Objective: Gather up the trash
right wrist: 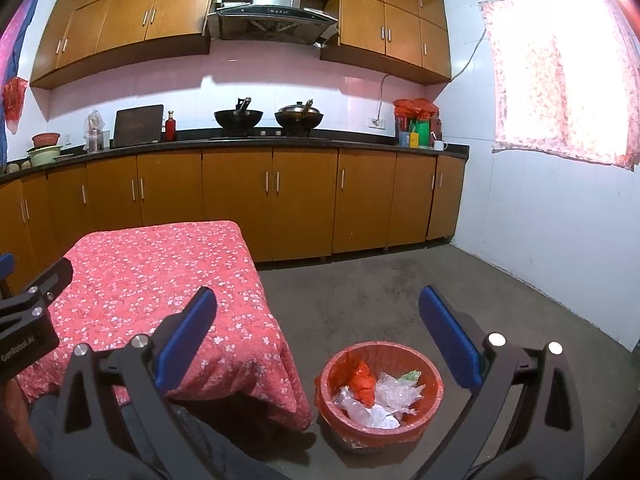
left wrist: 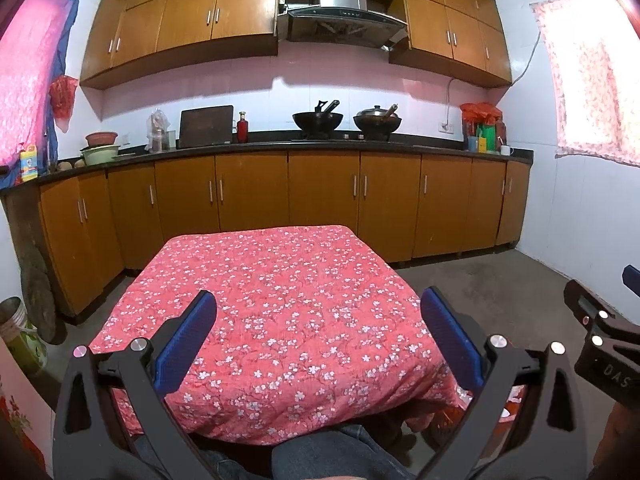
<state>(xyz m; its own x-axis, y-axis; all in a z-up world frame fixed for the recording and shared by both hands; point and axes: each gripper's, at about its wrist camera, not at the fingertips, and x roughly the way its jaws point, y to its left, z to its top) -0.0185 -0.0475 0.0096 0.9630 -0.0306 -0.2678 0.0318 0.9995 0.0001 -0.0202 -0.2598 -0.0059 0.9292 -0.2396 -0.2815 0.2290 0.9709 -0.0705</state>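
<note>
A red bin (right wrist: 432, 404) lined with a red bag stands on the floor right of the table. It holds crumpled clear plastic (right wrist: 394, 394), white scraps and an orange-red wrapper (right wrist: 362, 380). My right gripper (right wrist: 318, 312) is open and empty, held above and behind the bin. My left gripper (left wrist: 320, 312) is open and empty above the table with the red flowered cloth (left wrist: 288, 300), which also shows in the right wrist view (right wrist: 160, 280). No trash shows on the cloth. The right gripper's body shows at the right edge of the left wrist view (left wrist: 600, 332).
Wooden cabinets (left wrist: 320, 196) and a dark counter with two woks (left wrist: 318, 120) line the far wall. A tin container (left wrist: 18, 336) stands on the floor at the left. Grey concrete floor (right wrist: 380, 292) lies right of the table. A curtained window (right wrist: 560, 68) is on the right wall.
</note>
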